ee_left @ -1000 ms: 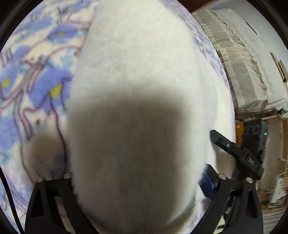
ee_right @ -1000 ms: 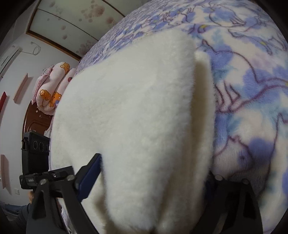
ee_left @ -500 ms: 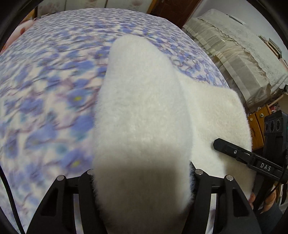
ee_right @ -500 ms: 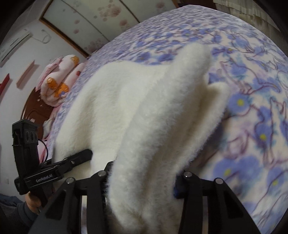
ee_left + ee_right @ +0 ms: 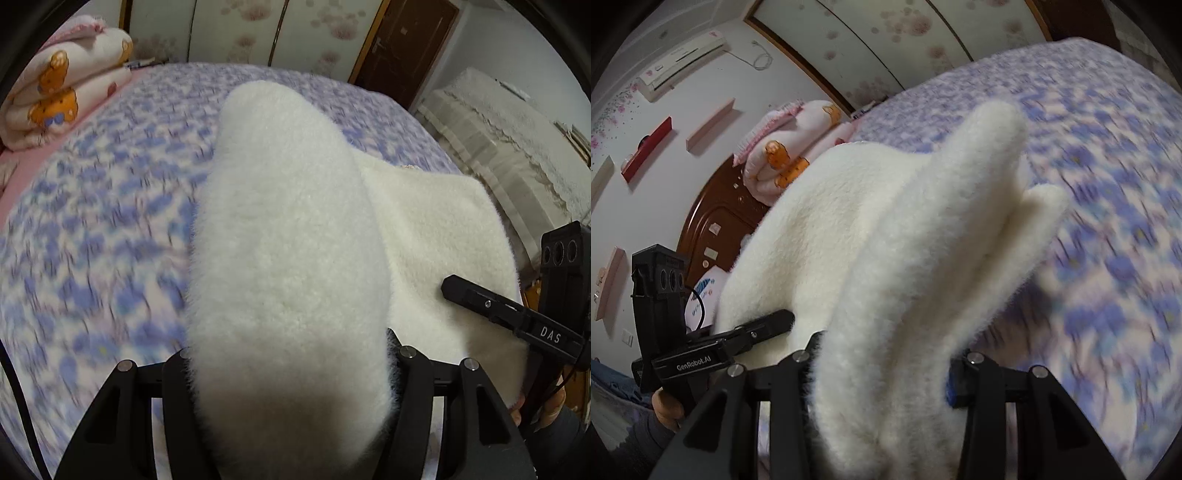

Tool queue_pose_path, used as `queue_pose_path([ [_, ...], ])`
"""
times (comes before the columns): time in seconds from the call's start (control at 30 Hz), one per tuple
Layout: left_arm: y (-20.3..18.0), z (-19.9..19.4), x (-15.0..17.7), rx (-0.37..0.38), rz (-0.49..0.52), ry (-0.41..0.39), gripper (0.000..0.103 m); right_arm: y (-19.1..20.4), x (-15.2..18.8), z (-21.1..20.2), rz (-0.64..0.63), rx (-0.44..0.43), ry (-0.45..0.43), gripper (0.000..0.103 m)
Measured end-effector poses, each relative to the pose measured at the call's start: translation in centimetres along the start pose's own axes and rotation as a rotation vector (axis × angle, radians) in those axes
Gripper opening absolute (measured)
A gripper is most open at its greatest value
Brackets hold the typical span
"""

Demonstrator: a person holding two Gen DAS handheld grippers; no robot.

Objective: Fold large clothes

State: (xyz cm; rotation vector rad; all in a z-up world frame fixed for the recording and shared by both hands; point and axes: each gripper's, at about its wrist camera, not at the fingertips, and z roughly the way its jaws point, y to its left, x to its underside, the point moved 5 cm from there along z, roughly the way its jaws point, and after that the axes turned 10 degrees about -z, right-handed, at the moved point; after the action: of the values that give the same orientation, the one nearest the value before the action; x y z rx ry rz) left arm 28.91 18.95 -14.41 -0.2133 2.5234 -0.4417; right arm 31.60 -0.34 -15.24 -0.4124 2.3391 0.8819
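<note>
A thick white fleece garment [image 5: 288,221] lies on a bed with a blue-flowered blanket [image 5: 92,240]. My left gripper [image 5: 290,347] is shut on a bunched fold of it, which rises as a ridge away from the jaws. The rest spreads flat to the right, where one finger of the right gripper [image 5: 480,301] reaches over it. In the right wrist view my right gripper [image 5: 886,358] is shut on another raised fold of the fleece [image 5: 923,240]. A finger of the left gripper [image 5: 757,328] shows at the left. Fleece hides all the fingertips.
A folded pink quilt with bear prints [image 5: 62,96] sits at the head of the bed, by a brown headboard [image 5: 709,221]. A cloth-covered piece of furniture [image 5: 498,147] stands beside the bed, and a brown door [image 5: 406,44] behind it. Shelves [image 5: 646,147] hang on the wall.
Both grippers have closed on the fleece and risen, drawing its folds up off the blanket. The views have tilted up, so the far bed and room walls now show.
</note>
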Motion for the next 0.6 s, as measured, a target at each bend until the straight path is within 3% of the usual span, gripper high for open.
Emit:
queue_pose_path([
  [0.13, 3.5, 2.5, -7.8, 0.017, -0.011, -0.034, 0.059, -1.4, -6.7, 5.3, -0.011, -0.011, -0.038, 0.042],
  [0.3, 9.5, 9.9, -15.3, 0.032, -0.016, 0.01, 0.06, -4.3, -10.7, 13.4, -0.044, 0.007, -0.021, 0.042],
  [0.43, 13.8, 18.5, -15.6, -0.02, -0.077, 0.123, 0.066, -8.4, -9.3, 21.8, 0.003, 0.084, 0.065, 0.043],
  [0.47, 15.1, 21.0, -14.9, -0.05, -0.104, 0.154, 0.079, -9.9, -8.2, 23.8, 0.018, 0.128, 0.105, 0.048],
  [0.5, 16.2, 22.3, -14.4, -0.051, -0.121, 0.131, 0.099, -11.1, -7.3, 25.1, 0.025, 0.157, 0.118, 0.06],
  [0.53, 16.9, 22.6, -14.2, -0.051, -0.113, 0.086, 0.103, -12.2, -6.5, 25.5, 0.034, 0.144, 0.074, 0.069],
  [0.57, 17.3, 22.7, -13.9, -0.005, -0.103, 0.052, 0.103, -12.8, -6.0, 25.5, 0.044, 0.105, 0.037, 0.076],
  [0.6, 17.7, 22.8, -13.7, 0.029, -0.11, 0.041, 0.103, -12.9, -5.8, 25.5, 0.046, 0.092, 0.025, 0.078],
])
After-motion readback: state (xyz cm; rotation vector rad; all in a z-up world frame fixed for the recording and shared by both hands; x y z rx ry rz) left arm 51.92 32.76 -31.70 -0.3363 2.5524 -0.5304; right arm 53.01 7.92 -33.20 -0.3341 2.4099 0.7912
